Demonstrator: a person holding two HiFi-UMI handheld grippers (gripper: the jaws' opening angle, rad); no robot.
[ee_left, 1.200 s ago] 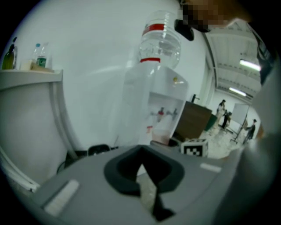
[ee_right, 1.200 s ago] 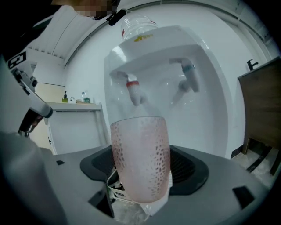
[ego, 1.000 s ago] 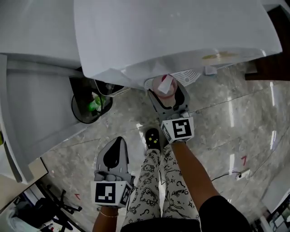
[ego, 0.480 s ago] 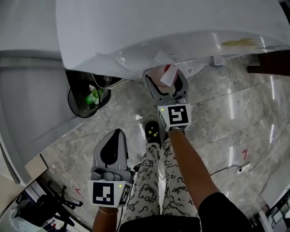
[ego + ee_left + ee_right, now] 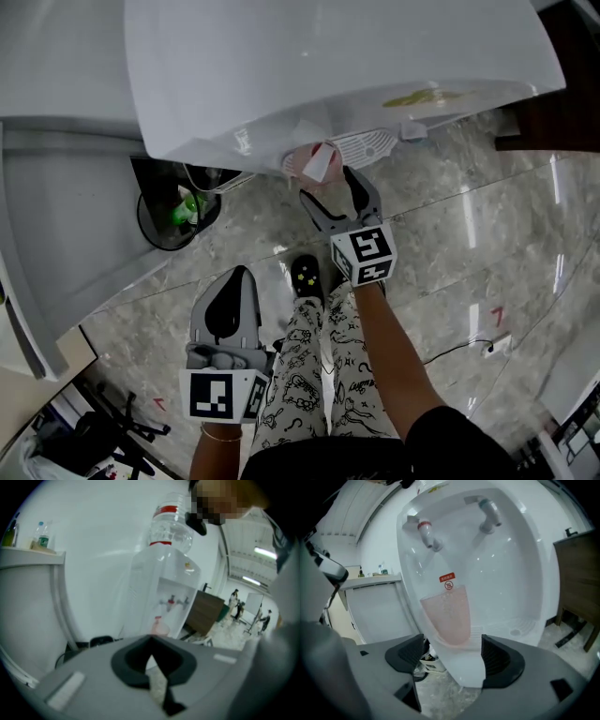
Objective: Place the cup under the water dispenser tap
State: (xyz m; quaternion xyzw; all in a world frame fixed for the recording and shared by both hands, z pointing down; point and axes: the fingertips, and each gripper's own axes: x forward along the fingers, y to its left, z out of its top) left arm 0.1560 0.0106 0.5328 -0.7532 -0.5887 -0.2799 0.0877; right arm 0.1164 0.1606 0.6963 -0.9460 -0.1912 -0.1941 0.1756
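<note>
Cup (image 5: 447, 613): pink translucent plastic, tapered, narrower at the base, small red sticker (image 5: 448, 584) near the rim. It stands upright in the recess of the water dispenser (image 5: 511, 564), below the red-collared tap (image 5: 425, 530). A grey-blue tap (image 5: 487, 513) sits at 3 o'clock of that one. In the head view the cup is at 12 o'clock of the right gripper, tucked under the dispenser's overhanging top. The slotted drip tray (image 5: 361, 148) shows just beside it at 3 o'clock.

Right gripper (image 5: 451, 654): jaws spread wide, dark ribbed pads (image 5: 405, 653) on either side of the dispenser's white front. The cup is just beyond the tips, not pinched. The forearm stretches toward 12 o'clock, marker cube facing up.

Left gripper (image 5: 151, 651): jaws closed together, nothing between them. It is held low at 7 o'clock in the head view, pointing to 12 o'clock, well apart from the dispenser.

The dispenser is smooth glossy white plastic with a rounded recess and a clear bottle (image 5: 171, 527) with red bands on top. The floor (image 5: 487, 244) is polished grey marble-look tile, reflective. A round black bin (image 5: 173, 211) with something green inside sits at 9 o'clock of the cup. Patterned trousers (image 5: 319, 375) and a black shoe (image 5: 307, 277) show between the grippers.
</note>
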